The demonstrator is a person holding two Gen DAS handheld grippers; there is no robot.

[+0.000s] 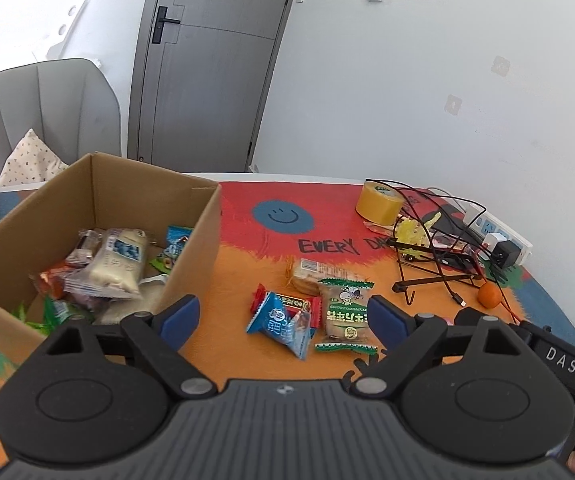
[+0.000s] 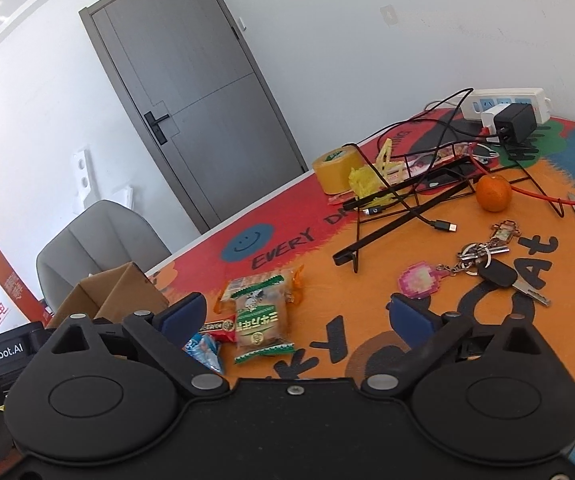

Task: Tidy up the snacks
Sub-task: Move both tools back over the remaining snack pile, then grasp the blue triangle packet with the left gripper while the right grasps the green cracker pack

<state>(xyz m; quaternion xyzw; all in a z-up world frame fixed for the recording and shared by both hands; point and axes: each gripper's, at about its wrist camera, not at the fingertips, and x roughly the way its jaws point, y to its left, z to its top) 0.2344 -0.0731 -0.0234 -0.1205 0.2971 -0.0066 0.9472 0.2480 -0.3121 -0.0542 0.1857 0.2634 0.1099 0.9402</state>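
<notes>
Snack packs (image 1: 307,312): 4 on mat, rest in box (image 1: 99,184).

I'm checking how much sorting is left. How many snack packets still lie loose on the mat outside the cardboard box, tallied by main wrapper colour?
Green-trimmed packet: 1
Blue packet: 1
Red packet: 1
Orange-ended biscuit packet: 1
Total: 4 loose on the mat; the cardboard box already holds others.

You face a plain white wall (image 1: 427,92) with a tall grey panelled door (image 1: 211,60) and a grey padded chair (image 1: 59,108).
</notes>
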